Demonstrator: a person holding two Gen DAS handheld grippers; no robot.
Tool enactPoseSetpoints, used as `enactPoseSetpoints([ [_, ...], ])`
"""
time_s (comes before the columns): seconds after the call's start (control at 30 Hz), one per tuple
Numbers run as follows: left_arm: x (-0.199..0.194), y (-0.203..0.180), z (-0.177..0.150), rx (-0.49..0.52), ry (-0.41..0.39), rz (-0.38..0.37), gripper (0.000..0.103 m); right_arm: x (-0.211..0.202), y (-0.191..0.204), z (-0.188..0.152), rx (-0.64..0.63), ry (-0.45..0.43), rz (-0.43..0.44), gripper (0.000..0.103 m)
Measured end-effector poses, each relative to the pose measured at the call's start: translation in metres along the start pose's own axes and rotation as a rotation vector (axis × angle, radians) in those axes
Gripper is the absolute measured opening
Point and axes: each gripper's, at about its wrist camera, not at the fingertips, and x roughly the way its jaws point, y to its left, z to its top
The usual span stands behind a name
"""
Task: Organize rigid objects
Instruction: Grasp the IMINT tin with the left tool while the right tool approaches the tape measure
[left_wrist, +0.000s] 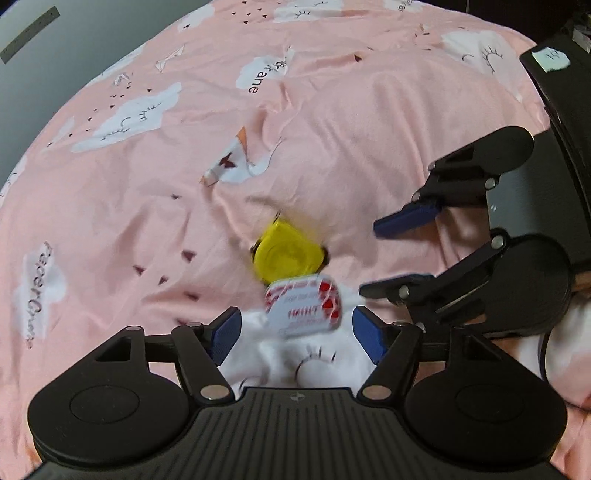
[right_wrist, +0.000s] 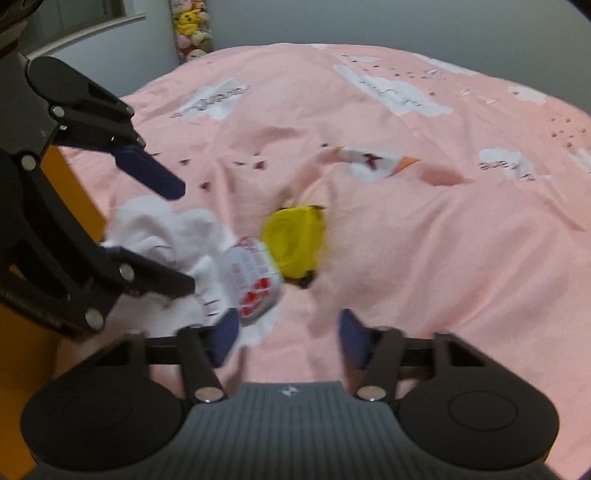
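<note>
A small white tin with red print (left_wrist: 303, 304) and a yellow tape measure (left_wrist: 290, 254) are seen lying touching each other on the pink bedspread (left_wrist: 332, 147). The left gripper (left_wrist: 295, 334) is held just behind the tin with its fingers apart, nothing clamped. The right gripper (right_wrist: 288, 338) is also held with its fingers apart and empty, the tin just beside its left finger. Several risks can be judged. On the soft, wrinkled bedding the tin may be pushed down or tipped instead of seized. Because the two objects touch, the tape measure may be nudged away when the tin is gripped. A collision is possible, since both grippers are crowded near the same spot.
</note>
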Motion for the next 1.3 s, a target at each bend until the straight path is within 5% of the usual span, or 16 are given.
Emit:
enactPoseSetpoints([
  [0.07, 0.009, -0.003, 0.004, 0.017, 0.011, -0.004, 0.081, 0.004, -0.006, -0.001, -0.003, 0.004, -0.013, 0.039],
  [0.57, 0.064, 0.002, 0.012, -0.062, 0.12, -0.047, 0.086, 0.012, -0.041, -0.015, 0.147, -0.033, 0.052, 0.029],
  [0.8, 0.079, 0.018, 0.011, -0.176, 0.154, -0.071, 0.071, 0.013, -0.043, -0.016, 0.152, -0.043, 0.069, 0.031],
  [1.2, 0.047, 0.042, 0.002, -0.188, 0.144, -0.025, 0.071, 0.005, -0.029, -0.002, 0.085, -0.121, 0.101, 0.032],
  [1.3, 0.037, 0.044, 0.0, -0.18, 0.14, 0.003, 0.07, 0.009, -0.022, 0.011, 0.043, -0.137, 0.098, 0.04],
])
